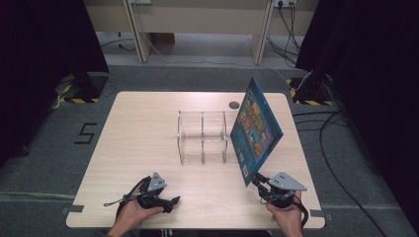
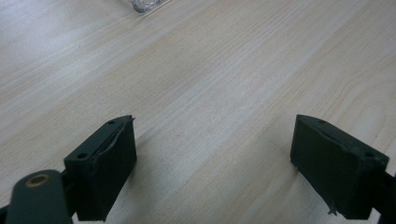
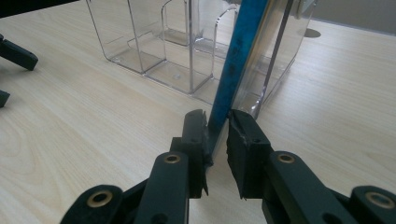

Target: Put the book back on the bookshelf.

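Observation:
A thin blue picture book [image 1: 257,131] stands tilted on edge at the right of the wooden table [image 1: 138,123], its cover facing left. My right gripper [image 1: 258,178] is shut on its lower near corner; in the right gripper view both pads [image 3: 198,135] pinch the blue edge of the book [image 3: 240,56]. Just left of the book sits a clear plastic organizer [image 1: 202,137] with upright dividers, also seen close behind the book as the organizer [image 3: 154,51]. My left gripper [image 1: 173,201] rests near the front left edge, open over bare wood [image 2: 215,158].
A small round grommet [image 1: 233,104] sits in the tabletop behind the organizer. Black curtains flank the table, with stand bases marked with hazard tape [image 1: 79,94] and cables [image 1: 341,148] on the grey floor. Bare wood spreads left of the organizer.

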A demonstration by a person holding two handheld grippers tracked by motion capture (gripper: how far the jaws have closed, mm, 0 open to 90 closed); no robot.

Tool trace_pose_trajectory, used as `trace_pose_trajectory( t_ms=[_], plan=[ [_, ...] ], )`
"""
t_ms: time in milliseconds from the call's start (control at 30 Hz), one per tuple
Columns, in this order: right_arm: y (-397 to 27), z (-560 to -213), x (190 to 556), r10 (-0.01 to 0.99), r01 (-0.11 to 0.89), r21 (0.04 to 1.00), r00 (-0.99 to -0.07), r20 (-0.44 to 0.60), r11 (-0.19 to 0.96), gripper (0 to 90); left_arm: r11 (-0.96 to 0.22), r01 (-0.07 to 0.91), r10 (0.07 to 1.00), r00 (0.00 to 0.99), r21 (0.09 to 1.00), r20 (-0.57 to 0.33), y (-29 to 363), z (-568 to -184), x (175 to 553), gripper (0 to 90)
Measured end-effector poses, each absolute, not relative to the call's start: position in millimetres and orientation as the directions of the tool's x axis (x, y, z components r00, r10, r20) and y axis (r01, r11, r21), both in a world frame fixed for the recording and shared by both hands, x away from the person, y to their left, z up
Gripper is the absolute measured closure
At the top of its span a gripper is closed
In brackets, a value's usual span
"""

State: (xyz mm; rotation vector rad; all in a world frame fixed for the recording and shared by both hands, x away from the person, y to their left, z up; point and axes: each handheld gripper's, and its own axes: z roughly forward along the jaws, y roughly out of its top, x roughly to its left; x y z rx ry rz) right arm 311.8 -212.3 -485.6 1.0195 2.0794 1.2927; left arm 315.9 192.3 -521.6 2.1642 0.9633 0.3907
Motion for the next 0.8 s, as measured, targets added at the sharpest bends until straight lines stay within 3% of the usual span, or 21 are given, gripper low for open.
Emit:
trace_pose_trajectory(
  t_ms=[800],
  plan=[
    [-202,-483,316,0.809,0.340,0.922,-0.585,0.055,0.184,74.6,-0.456,0.518,0.739,0.673,0.723,-0.016,192,-522,316,13.4]
  ],
)
